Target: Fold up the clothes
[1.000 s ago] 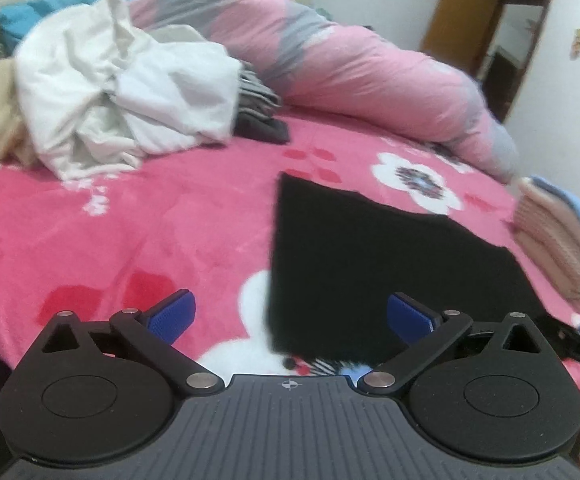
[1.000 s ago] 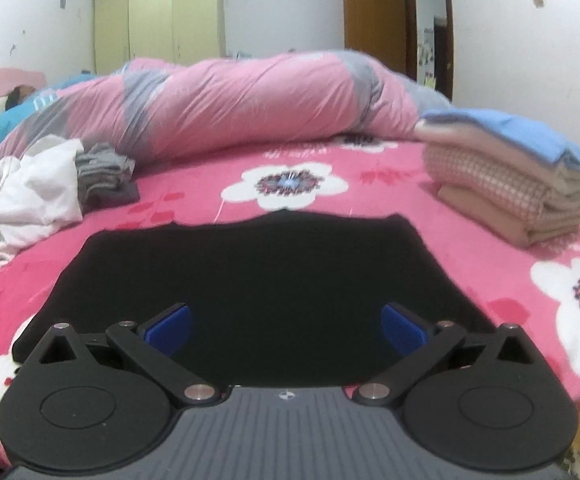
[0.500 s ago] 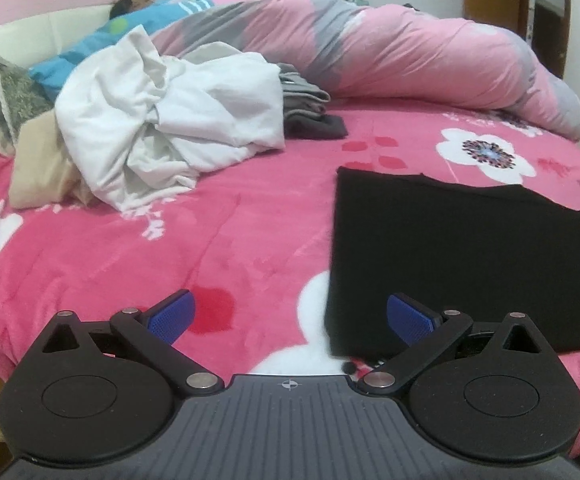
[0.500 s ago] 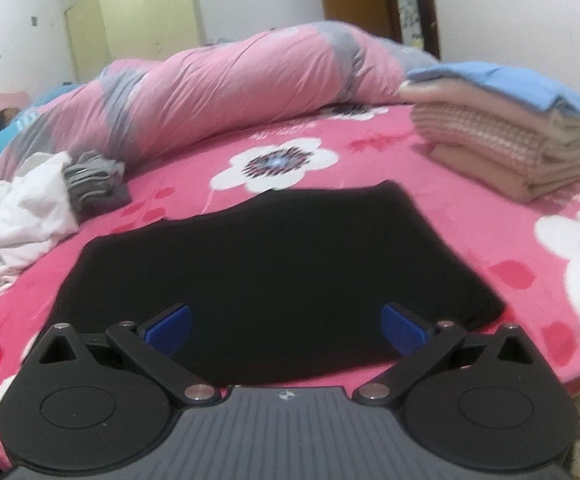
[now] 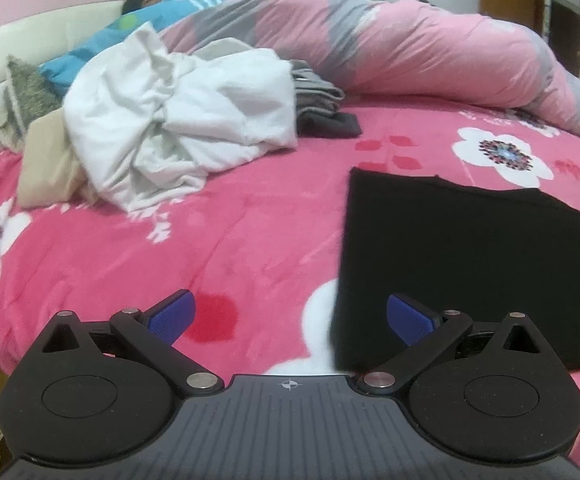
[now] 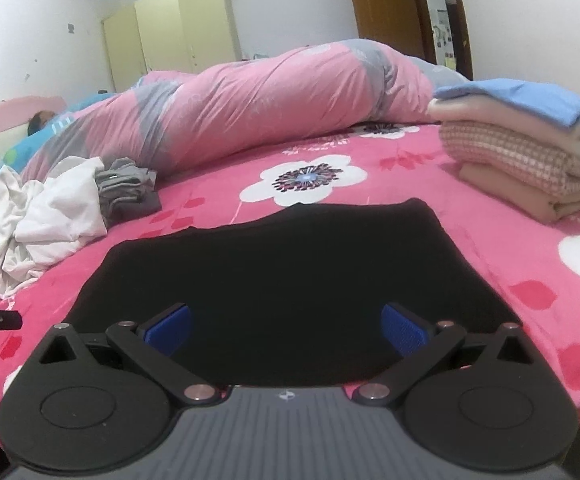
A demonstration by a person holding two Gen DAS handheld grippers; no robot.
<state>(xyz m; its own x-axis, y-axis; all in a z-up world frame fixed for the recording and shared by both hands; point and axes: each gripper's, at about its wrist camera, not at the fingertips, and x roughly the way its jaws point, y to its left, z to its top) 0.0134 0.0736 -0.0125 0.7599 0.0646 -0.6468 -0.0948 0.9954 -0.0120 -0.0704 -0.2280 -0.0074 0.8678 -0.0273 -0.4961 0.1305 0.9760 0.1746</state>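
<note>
Lying flat on the pink flowered bed (image 6: 470,240), one black garment (image 6: 290,276) is spread near the front edge, folded into a rough rectangle. Two tools hover over that edge. The left tool (image 5: 288,318) has its blue fingers (image 5: 169,316) spread wide with nothing between them, above the garment's left edge. The right tool (image 6: 285,328) is likewise spread and empty, centred over the black cloth's near side. One heap of crumpled white clothes (image 5: 177,120) sits well to the left, touching a small stack of folded grey items (image 5: 318,100). One stack of folded pieces (image 6: 530,160), beige, checked and blue on top, rests to the right of the garment, apart from it. One long rolled pink-and-grey quilt (image 6: 269,104) lies across the back of the bed.
</note>
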